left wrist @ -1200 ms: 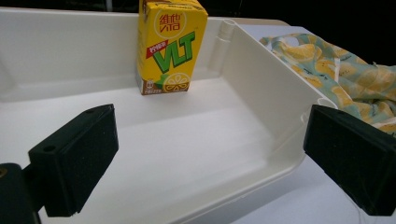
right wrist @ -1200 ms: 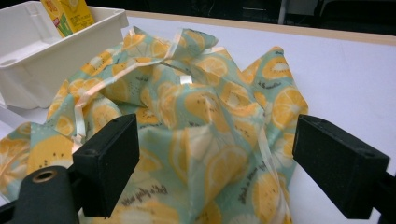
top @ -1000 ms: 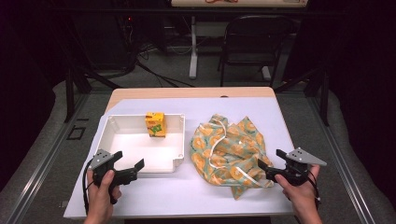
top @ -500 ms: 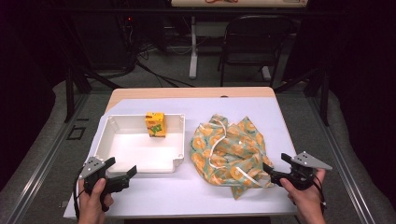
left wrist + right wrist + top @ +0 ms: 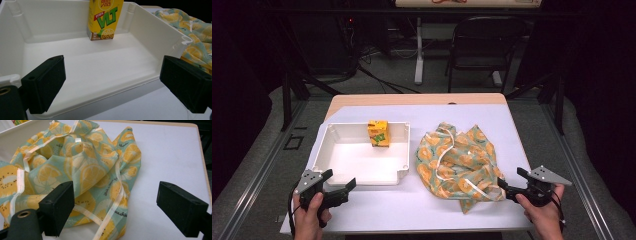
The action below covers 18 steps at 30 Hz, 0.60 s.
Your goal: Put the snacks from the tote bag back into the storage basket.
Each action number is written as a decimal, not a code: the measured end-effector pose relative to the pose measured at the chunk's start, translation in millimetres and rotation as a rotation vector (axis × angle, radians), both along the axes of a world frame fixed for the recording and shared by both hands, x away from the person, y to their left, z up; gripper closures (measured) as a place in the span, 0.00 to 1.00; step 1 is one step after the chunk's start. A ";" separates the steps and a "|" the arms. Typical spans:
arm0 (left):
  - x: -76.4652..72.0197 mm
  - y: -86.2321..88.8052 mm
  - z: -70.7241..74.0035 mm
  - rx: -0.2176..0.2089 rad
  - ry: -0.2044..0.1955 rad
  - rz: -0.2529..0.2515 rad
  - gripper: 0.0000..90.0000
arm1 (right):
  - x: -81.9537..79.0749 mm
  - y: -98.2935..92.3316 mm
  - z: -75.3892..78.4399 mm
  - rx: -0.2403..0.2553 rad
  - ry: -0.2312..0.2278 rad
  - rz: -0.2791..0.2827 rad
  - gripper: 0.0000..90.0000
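Gaping wide, both tongs empty: left tongs (image 5: 343, 183) near glossy tray (image 5: 362, 172), right tongs (image 5: 510, 183) beside crumpled bag (image 5: 457, 160)

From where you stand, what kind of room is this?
Probably a lab or workshop set up for recording: a work table covered in white stands amid a dark metal frame, cables trail across the floor, and a folding chair stands behind.

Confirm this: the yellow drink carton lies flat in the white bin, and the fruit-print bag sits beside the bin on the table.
Not quite. The carton stands upright against the far wall of the bin, as the left gripper view shows. The bag does sit beside the bin on the table.
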<state>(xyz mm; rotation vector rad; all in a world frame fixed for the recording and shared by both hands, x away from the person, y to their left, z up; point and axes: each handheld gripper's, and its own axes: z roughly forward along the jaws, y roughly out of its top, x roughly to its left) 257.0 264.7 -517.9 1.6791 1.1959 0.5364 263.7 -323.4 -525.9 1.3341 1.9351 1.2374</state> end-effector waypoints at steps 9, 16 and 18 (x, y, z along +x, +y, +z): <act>1.1 -1.5 -1.5 -0.001 -0.003 0.004 0.08 | 2.6 10.5 -3.2 0.002 -0.010 0.023 0.16; 2.2 -1.6 -2.8 0.003 0.001 0.003 0.08 | 3.9 8.5 -4.5 0.005 -0.003 0.016 0.16; 2.1 -2.3 -3.1 0.003 0.002 0.003 0.08 | 3.7 9.0 -4.3 0.004 -0.005 0.016 0.16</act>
